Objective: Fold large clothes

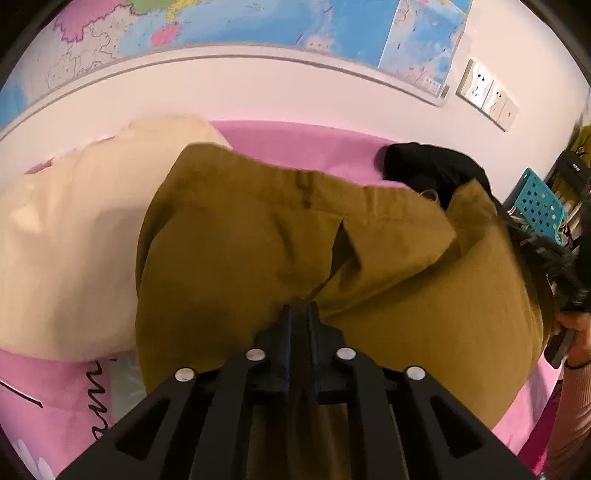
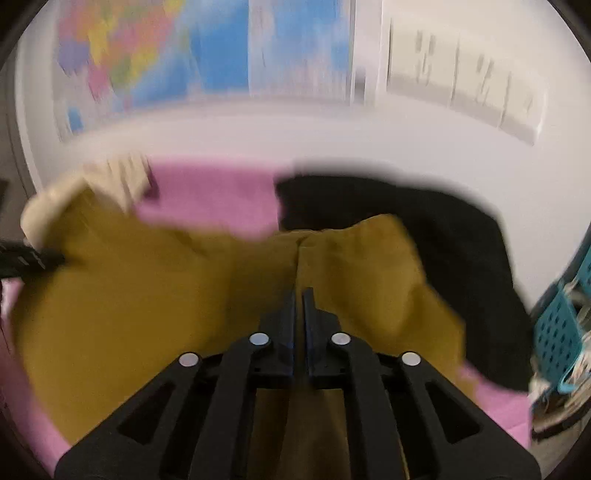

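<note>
Mustard-brown trousers [image 1: 388, 266] lie spread on the pink bed cover [image 1: 295, 142], their elastic waistband toward the wall. In the left wrist view my left gripper [image 1: 300, 314] is shut on a pinched fold of this cloth near its lower middle. At the trousers' right edge is my right gripper [image 1: 528, 240], held by a hand [image 1: 576, 332]. The right wrist view is blurred. It shows my right gripper [image 2: 299, 295] shut on a raised crease of the trousers [image 2: 129, 295], and my left gripper [image 2: 55, 258] at the cloth's left edge.
A cream garment [image 1: 66, 229] lies left of the trousers and partly under them. A black garment [image 1: 432, 166] lies at the back right. A teal perforated basket [image 1: 535, 199] stands beside the bed on the right. A wall with a map [image 1: 258, 26] and sockets [image 1: 487, 92] runs behind.
</note>
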The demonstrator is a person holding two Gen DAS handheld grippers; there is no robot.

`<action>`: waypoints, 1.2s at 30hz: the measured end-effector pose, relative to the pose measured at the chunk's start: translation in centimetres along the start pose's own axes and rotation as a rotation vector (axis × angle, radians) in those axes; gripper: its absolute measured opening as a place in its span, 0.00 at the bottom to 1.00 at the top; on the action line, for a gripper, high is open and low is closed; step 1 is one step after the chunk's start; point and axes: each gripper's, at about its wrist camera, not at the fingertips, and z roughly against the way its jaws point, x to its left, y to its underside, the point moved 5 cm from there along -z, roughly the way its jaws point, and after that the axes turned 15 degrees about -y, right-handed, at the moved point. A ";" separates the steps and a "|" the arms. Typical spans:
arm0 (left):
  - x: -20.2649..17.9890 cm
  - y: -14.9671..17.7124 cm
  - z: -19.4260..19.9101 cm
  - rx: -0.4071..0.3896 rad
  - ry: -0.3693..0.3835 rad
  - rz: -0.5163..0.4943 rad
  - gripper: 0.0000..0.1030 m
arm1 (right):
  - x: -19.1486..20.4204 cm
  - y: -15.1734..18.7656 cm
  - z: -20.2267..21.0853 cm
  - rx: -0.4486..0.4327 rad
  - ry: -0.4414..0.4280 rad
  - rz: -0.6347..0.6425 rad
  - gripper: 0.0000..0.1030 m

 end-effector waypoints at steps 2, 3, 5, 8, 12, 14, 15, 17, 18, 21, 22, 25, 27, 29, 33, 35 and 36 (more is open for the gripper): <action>0.1 0.2 0.3 -0.006 0.008 -0.001 0.11 | -1.1 1.3 -1.0 0.030 0.008 -0.052 0.08; 0.0 0.2 0.5 -0.010 0.008 0.000 0.18 | -1.1 1.4 -0.8 0.018 -0.003 -0.059 0.08; -0.5 0.3 1.2 -0.034 0.009 -0.025 0.38 | -0.9 1.3 0.1 -0.007 -0.010 -0.065 0.14; -1.6 0.0 2.4 -0.111 -0.065 -0.083 0.50 | -0.7 1.1 2.2 -0.056 -0.018 -0.081 0.32; -2.7 -0.3 3.1 -0.149 -0.079 -0.110 0.58 | -0.4 0.6 4.7 -0.126 -0.089 -0.120 0.48; -3.3 -0.4 3.1 -0.160 -0.089 -0.123 0.59 | 0.5 0.0 5.2 -0.140 -0.132 -0.111 0.54; -3.5 -0.5 3.1 -0.165 -0.094 -0.131 0.59 | 1.0 -0.1 5.3 -0.141 -0.144 -0.105 0.54; -3.9 -0.5 3.0 -0.161 -0.090 -0.131 0.59 | 2.3 -0.8 4.9 -0.140 -0.191 -0.093 0.55; -3.9 -0.5 2.9 -0.159 -0.087 -0.129 0.59 | 2.8 -1.3 4.4 -0.134 -0.202 -0.095 0.56; -4.2 -0.6 2.6 -0.154 -0.092 -0.131 0.59 | 3.6 -2.0 2.6 -0.097 -0.224 -0.083 0.66; -4.2 -0.6 2.5 -0.153 -0.095 -0.131 0.59 | 3.8 -2.1 1.7 -0.074 -0.241 -0.084 0.74; -4.3 -0.7 1.9 -0.138 -0.102 -0.141 0.61 | 4.2 -1.6 -1.3 0.012 -0.259 -0.088 0.80; -4.4 -0.7 1.2 -0.117 -0.099 -0.146 0.68 | 4.5 -1.2 -3.4 0.066 -0.223 -0.068 0.74; -4.5 -0.8 0.7 -0.099 -0.091 -0.149 0.69 | 4.5 -1.0 -4.1 0.080 -0.209 -0.055 0.49; -5.0 -1.3 -0.1 -0.085 -0.098 -0.177 0.69 | 4.4 -1.6 -3.1 0.045 -0.189 -0.025 0.14; -5.3 -2.0 0.0 -0.094 -0.107 -0.193 0.68 | 4.4 -1.9 -2.1 0.015 -0.196 -0.013 0.11; -5.7 -2.4 0.1 -0.103 -0.099 -0.214 0.61 | 4.4 -2.1 -1.8 0.001 -0.191 -0.008 0.11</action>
